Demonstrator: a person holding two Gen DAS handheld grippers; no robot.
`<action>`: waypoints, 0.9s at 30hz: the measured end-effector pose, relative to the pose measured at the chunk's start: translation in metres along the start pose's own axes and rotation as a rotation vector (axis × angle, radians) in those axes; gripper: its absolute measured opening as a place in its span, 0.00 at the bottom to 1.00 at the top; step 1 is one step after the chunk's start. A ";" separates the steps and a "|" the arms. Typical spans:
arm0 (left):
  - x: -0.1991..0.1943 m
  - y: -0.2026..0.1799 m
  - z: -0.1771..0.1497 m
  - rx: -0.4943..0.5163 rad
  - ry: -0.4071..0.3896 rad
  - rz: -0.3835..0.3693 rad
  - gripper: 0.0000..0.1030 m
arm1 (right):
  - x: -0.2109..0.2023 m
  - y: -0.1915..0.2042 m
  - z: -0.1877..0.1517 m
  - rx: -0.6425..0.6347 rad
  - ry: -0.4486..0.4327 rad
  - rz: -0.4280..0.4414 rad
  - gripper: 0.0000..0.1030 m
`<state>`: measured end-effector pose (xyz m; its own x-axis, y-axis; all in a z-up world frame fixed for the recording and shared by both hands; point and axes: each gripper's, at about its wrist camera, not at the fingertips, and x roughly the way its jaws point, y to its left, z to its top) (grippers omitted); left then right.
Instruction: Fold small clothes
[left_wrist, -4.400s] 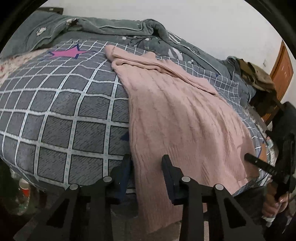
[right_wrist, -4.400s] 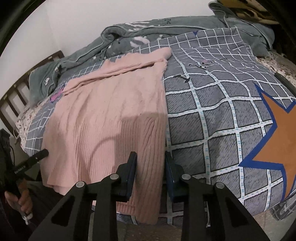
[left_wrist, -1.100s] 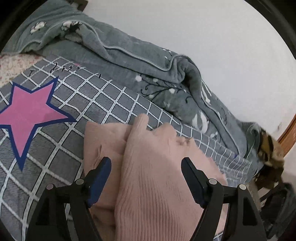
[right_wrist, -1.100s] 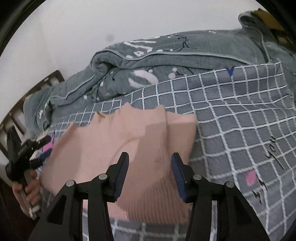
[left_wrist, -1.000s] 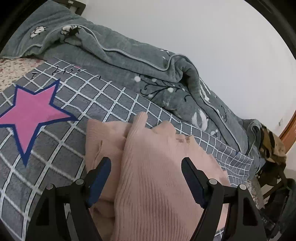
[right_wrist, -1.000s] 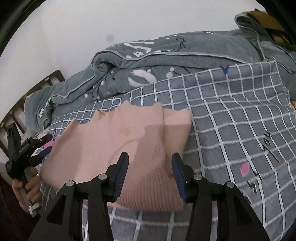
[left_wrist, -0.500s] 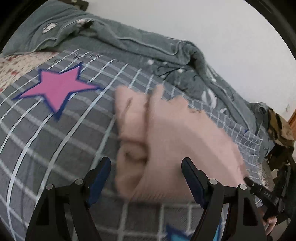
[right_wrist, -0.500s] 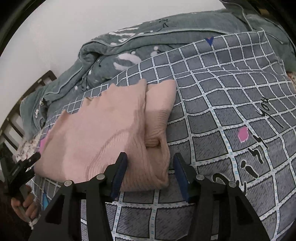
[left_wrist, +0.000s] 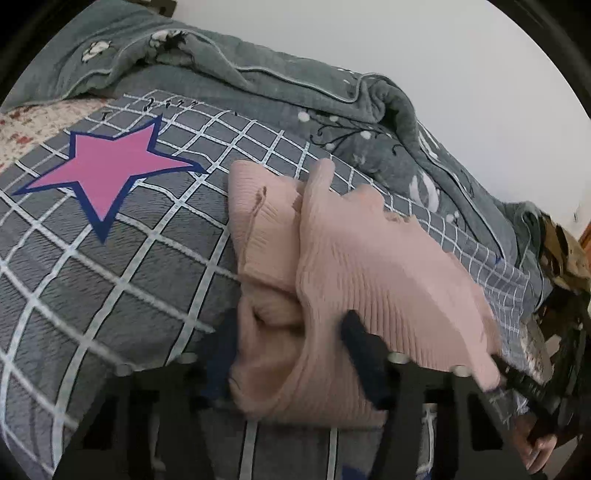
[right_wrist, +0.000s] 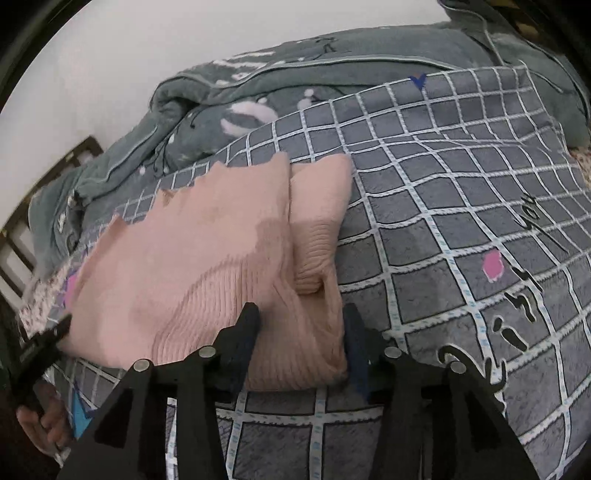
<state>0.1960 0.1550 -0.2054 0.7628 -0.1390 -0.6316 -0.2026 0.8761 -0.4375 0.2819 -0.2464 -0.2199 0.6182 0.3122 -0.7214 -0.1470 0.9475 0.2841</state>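
A pink knit sweater (left_wrist: 369, 266) lies folded in half on the grey checked bedspread (left_wrist: 129, 277). Its fold faces me. My left gripper (left_wrist: 290, 325) has the near left corner of the fold between its fingers. Its jaws are closing, blurred, and the pads do not visibly pinch the knit. In the right wrist view the sweater (right_wrist: 192, 266) spreads to the left. My right gripper (right_wrist: 301, 314) straddles the near right corner of the fold, jaws apart, the cloth lying loose between them. Each view shows the other gripper (right_wrist: 40, 343) in a hand at the bed's edge.
A rumpled grey-green quilt (left_wrist: 258, 99) is heaped along the white wall behind the sweater. A pink star (left_wrist: 107, 166) is printed on the bedspread at the left. Brown clothes (left_wrist: 565, 251) sit at the far right. A dark wooden bed frame (right_wrist: 22, 229) shows at the left.
The sweater's hanging lower half has been carried up onto its top, so it lies doubled. Both grippers have drawn back and sunk toward the fold. The left jaws have narrowed.
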 end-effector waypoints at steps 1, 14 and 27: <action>0.003 0.000 0.002 -0.011 0.005 -0.008 0.38 | 0.002 0.001 0.000 -0.008 0.000 -0.008 0.46; -0.004 0.019 0.003 -0.125 0.018 -0.154 0.16 | -0.013 0.007 0.002 -0.022 -0.033 0.032 0.10; -0.049 0.024 -0.020 -0.056 -0.027 -0.143 0.08 | -0.068 0.020 -0.026 -0.070 -0.086 0.077 0.09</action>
<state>0.1416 0.1733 -0.1974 0.8022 -0.2474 -0.5434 -0.1244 0.8209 -0.5574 0.2170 -0.2471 -0.1815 0.6668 0.3797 -0.6413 -0.2479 0.9245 0.2896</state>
